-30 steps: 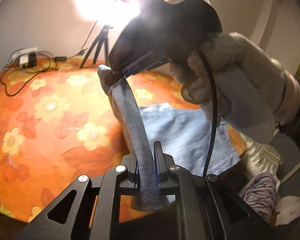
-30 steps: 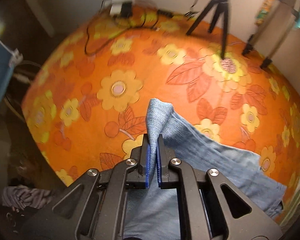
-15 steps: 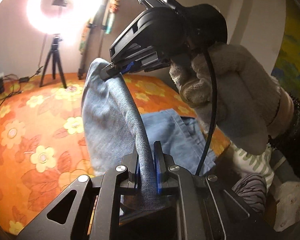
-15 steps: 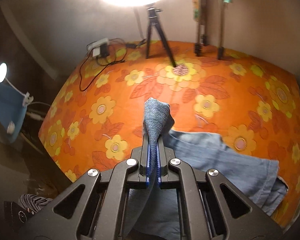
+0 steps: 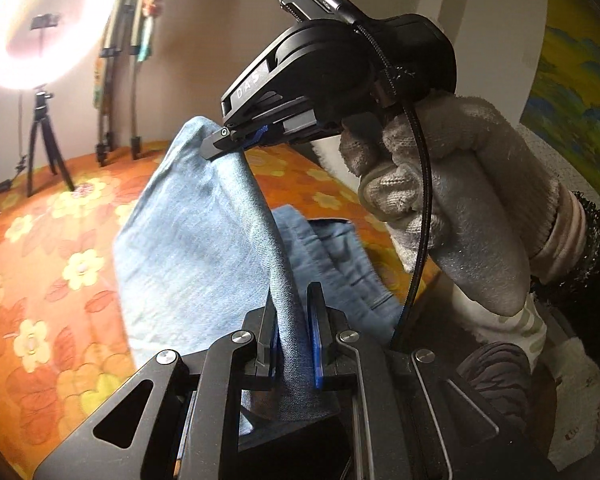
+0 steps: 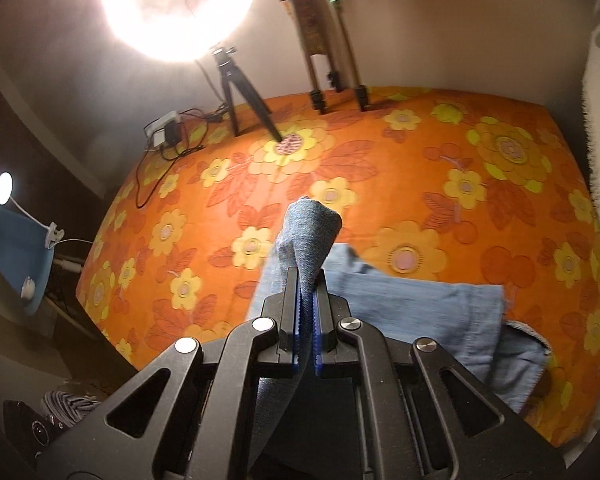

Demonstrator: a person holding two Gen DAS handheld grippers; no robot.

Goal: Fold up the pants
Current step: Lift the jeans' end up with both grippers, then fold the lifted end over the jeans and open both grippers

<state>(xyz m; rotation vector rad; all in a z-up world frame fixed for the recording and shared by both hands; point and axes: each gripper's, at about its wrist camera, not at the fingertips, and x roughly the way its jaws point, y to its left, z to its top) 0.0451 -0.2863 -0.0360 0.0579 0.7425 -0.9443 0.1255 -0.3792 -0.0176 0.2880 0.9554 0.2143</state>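
Light blue denim pants (image 5: 196, 248) hang lifted above the orange flowered bedspread (image 5: 40, 248). My left gripper (image 5: 294, 320) is shut on a bunched edge of the pants. In the same view my right gripper (image 5: 230, 142), held by a gloved hand (image 5: 472, 208), is shut on the cloth farther off and higher, so the edge stretches between the two. In the right wrist view my right gripper (image 6: 308, 300) pinches a fold of the pants (image 6: 310, 232). The rest of the pants (image 6: 420, 312) lies flat on the bedspread (image 6: 380, 168) with a leg end at the lower right.
A lit ring light on a tripod (image 6: 236, 92) stands at the bed's far edge, beside other stands (image 6: 332, 80) and a power strip with cables (image 6: 164, 132). A small lamp (image 6: 4, 188) sits left of the bed. Striped cloth (image 5: 496, 368) lies off the bed's right side.
Both grippers have swung sideways across the bed and risen a little, carrying the held edge. More of the pants now hangs between them, and the ring light has shifted in both views.
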